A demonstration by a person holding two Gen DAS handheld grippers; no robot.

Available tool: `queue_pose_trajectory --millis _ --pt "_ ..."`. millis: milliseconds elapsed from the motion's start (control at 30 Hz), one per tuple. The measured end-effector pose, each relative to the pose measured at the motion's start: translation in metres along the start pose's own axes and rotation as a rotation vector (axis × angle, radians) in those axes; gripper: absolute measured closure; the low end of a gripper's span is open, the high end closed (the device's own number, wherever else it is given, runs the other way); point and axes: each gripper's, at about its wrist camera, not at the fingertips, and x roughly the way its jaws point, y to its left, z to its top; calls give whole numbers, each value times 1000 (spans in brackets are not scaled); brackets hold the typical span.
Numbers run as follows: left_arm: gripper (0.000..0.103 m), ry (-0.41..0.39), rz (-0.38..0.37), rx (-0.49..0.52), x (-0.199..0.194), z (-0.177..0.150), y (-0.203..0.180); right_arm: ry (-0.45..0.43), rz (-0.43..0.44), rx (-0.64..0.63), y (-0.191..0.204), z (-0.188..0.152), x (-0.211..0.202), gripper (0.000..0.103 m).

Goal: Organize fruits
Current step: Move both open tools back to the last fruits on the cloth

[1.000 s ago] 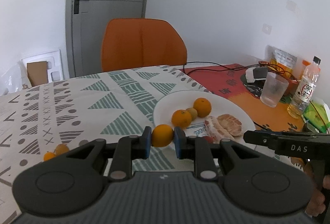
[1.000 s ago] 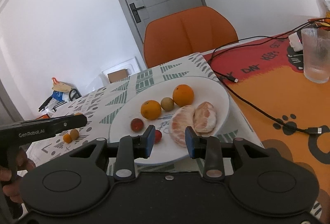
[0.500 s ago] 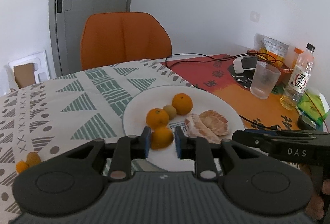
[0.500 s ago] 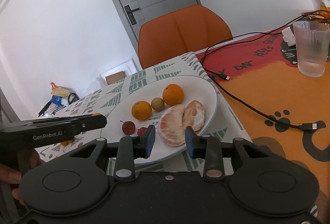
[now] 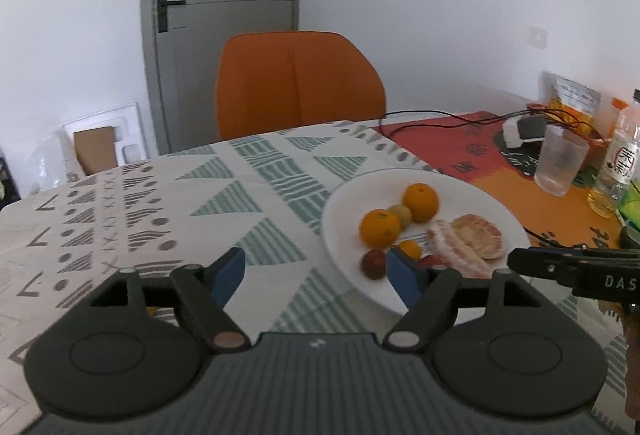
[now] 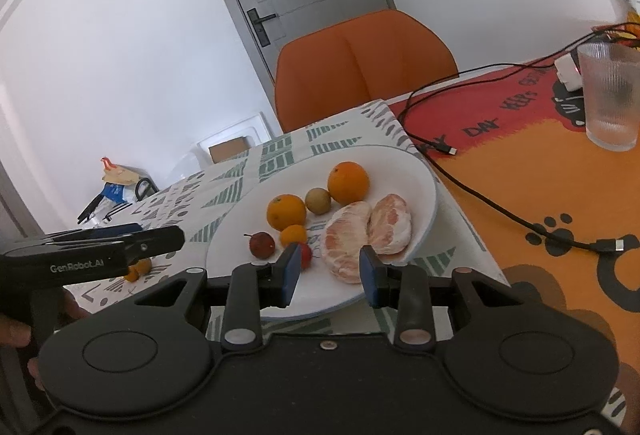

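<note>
A white plate (image 6: 424, 191) sits on a patterned tablecloth (image 5: 168, 203), gathering the fruit in 1 place. On it are 2 oranges (image 6: 348, 182), a small brownish fruit (image 6: 318, 200), a small kumquat (image 6: 293, 235), 2 small red fruits (image 6: 262, 244) and 2 peeled citrus halves (image 6: 366, 231). The left gripper (image 5: 316, 273) hangs beside the plate's near edge, jaws spread wide and holding nothing, which suggests a fruit was just released there. The right gripper (image 6: 328, 271) hovers over the plate's front rim, jaws apart and empty. 2 small kumquats (image 6: 138, 269) lie on the cloth off the plate, probably the next to collect
</note>
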Motion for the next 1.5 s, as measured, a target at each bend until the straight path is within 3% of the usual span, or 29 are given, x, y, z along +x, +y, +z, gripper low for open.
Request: queue_pose_trajectory --millis 167,467,833,1500 --pt "17 -21 27 -35 -14 -3 19 -7 -13 -3 8 0 -1 62" --pt "12 -19 79 -68 -32 -10 48 -11 10 -48 32 0 -1 39" --pt "9 -41 126 -120 -55 -18 83 -28 22 -75 58 0 1 2" --pt "5 -57 177 -197 -85 -40 136 9 59 -123 106 -6 19 0"
